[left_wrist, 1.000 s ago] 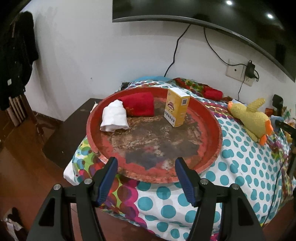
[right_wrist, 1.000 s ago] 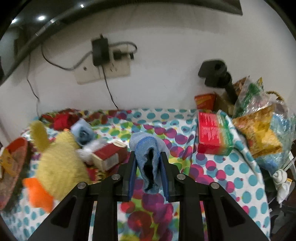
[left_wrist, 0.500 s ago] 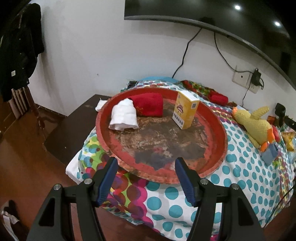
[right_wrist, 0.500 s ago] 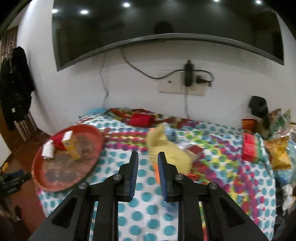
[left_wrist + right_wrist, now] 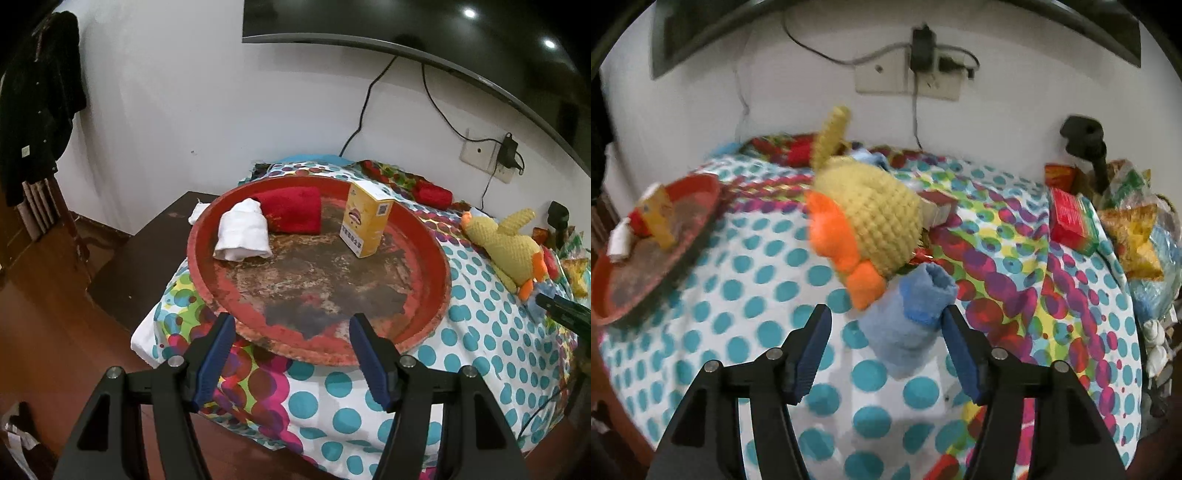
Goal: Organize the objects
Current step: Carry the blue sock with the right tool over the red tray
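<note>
A round red tray [image 5: 436,258] on the dotted cloth holds a white rolled cloth [image 5: 242,236], a red rolled cloth [image 5: 295,210] and a yellow box [image 5: 364,223]. My left gripper [image 5: 291,354] is open and empty, just short of the tray's near rim. My right gripper [image 5: 884,350] is open over the cloth. A blue rolled cloth [image 5: 908,317] lies between its fingers, touching the right one, beside a yellow knitted duck [image 5: 871,221]. The tray also shows at the left of the right wrist view [image 5: 701,188].
A red box [image 5: 1071,218] and snack bags [image 5: 1137,236] lie at the right. A small red-white box [image 5: 938,206] sits behind the duck. A dark side table [image 5: 147,251] stands left of the tray. A wall socket with cables [image 5: 916,74] is behind.
The right gripper opened and let go of the blue rolled cloth, which now lies by the duck. The left gripper has drawn back slightly from the tray.
</note>
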Demonstrator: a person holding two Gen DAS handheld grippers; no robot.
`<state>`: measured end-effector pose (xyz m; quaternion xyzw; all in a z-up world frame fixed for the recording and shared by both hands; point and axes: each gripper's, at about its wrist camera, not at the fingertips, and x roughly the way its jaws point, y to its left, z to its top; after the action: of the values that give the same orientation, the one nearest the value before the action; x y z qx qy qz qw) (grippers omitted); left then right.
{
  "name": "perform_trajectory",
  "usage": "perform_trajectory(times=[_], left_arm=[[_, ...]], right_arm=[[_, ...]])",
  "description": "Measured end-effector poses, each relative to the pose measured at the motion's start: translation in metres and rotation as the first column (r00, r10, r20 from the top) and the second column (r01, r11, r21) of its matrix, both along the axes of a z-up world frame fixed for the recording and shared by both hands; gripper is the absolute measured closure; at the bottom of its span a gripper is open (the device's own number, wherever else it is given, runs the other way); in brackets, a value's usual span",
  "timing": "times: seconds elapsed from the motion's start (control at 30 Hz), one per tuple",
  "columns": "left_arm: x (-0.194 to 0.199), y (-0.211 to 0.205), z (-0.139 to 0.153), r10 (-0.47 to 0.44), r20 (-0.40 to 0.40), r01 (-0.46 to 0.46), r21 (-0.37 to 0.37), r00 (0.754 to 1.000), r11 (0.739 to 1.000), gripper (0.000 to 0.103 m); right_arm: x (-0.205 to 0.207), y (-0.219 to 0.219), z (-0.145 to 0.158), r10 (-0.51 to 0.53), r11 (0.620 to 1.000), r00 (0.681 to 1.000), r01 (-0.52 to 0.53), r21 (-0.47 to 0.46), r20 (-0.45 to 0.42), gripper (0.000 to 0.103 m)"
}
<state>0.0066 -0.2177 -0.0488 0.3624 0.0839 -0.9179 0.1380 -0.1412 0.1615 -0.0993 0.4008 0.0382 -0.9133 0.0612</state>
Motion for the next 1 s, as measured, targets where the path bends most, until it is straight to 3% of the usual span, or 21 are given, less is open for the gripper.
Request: perform_trajectory(times=[0.1, 0.2, 0.6, 1.0], left_arm=[[-0.001, 0.003, -0.001, 0.002, 0.006, -0.002, -0.03, 1.0, 1.0, 0.037], [-0.002, 0.004, -0.003, -0.004, 0.011, 0.005, -0.021, 1.0, 1.0, 0.037], [-0.001, 0.003, -0.004, 0.001, 0.022, -0.001, -0.001, 1.0, 1.0, 0.037], [0.0, -0.004, -0.002, 0.02, 0.016, -0.02, 0.013, 1.0, 1.0, 0.037]], right_arm=[[-0.007, 0.008, -0.005, -0.008, 1.0, 1.0, 0.008, -0.022, 0.011, 0.076], [-0.003, 0.009, -0.004, 0.015, 1.0, 1.0, -0.015, -0.018, 0.005, 0.081], [0.022, -0.013, 0.022, 0.083, 0.996, 0.996, -0.084, -0.02, -0.028, 0.083], [0.047, -0.075, 0.053, 0.237, 0.971, 0.969, -0.239, -0.024, -0.074, 0.083]])
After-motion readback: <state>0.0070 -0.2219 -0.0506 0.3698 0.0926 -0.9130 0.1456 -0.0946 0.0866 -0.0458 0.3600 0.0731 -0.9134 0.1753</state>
